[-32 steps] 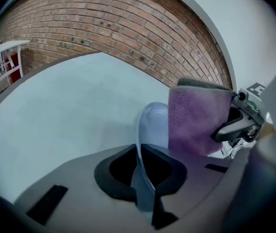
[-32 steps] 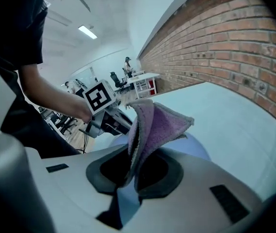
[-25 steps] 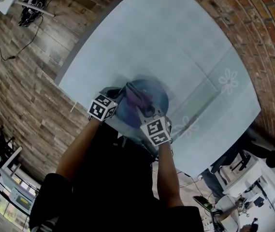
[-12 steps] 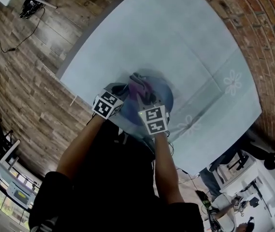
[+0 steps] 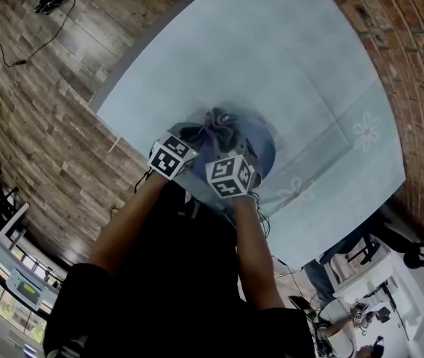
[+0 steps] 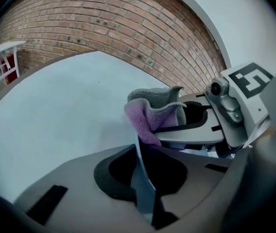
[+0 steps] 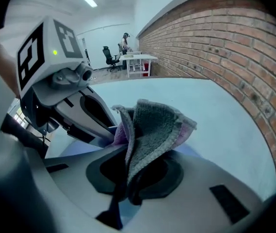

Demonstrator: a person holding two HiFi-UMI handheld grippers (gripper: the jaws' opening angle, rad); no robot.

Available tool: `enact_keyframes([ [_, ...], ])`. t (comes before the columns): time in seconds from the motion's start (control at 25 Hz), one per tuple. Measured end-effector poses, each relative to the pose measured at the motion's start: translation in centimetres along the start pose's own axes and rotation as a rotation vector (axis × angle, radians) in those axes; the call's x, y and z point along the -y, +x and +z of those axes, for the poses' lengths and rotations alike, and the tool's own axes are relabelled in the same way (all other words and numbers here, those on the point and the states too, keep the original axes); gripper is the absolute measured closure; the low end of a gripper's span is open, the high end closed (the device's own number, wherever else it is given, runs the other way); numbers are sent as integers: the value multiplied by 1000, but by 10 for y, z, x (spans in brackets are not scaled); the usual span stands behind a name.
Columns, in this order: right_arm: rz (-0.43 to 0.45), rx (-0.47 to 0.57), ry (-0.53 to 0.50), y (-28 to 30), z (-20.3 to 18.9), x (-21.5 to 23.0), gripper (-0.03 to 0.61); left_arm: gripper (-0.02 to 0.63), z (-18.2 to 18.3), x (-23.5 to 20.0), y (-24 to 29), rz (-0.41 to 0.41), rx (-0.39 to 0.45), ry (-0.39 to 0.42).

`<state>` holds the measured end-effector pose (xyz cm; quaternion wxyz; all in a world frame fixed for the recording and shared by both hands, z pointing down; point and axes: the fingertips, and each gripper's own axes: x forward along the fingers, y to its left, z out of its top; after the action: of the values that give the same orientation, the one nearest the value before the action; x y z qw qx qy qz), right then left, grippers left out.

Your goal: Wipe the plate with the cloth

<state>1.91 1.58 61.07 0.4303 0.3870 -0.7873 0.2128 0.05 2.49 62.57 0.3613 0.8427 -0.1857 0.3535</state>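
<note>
While I had the round blue plate (image 5: 262, 146) pinched by its near-left rim in my left gripper (image 5: 189, 139), my right gripper (image 5: 225, 146) was clenched on the soft grey-and-purple terry cloth (image 5: 217, 125), which bunched above the jaws in a loose tuft. The plate sat near the near edge of the table, on its pale blue tablecloth (image 5: 271, 51). Its thin rim ran edge-on between the left jaws, so that hand was grasping the plate.

I judged the plate stiff, smooth and probably slippery, and breakable if it slid off the near edge. A hold on the rim seemed right, since it left the face free. The cloth looked light and limp, apt to fold over itself, so I judged a grip low on the wad best, with a pad of fabric left beyond the tips.

The wad hung over the plate's near-left part, just beside the left gripper. Whether it pressed on the surface I could not tell.
</note>
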Motion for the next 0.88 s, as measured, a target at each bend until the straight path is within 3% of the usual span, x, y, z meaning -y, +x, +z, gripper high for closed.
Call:
enact_keyframes([
  [0.2,-48,-25,-70,3,-2,3,503,558,-6,-3,-1,-3,-7,-2],
  [0.88,-212,-89,-80,-16,-31,68,503,560,-4,-3,-2,10,39,-32],
])
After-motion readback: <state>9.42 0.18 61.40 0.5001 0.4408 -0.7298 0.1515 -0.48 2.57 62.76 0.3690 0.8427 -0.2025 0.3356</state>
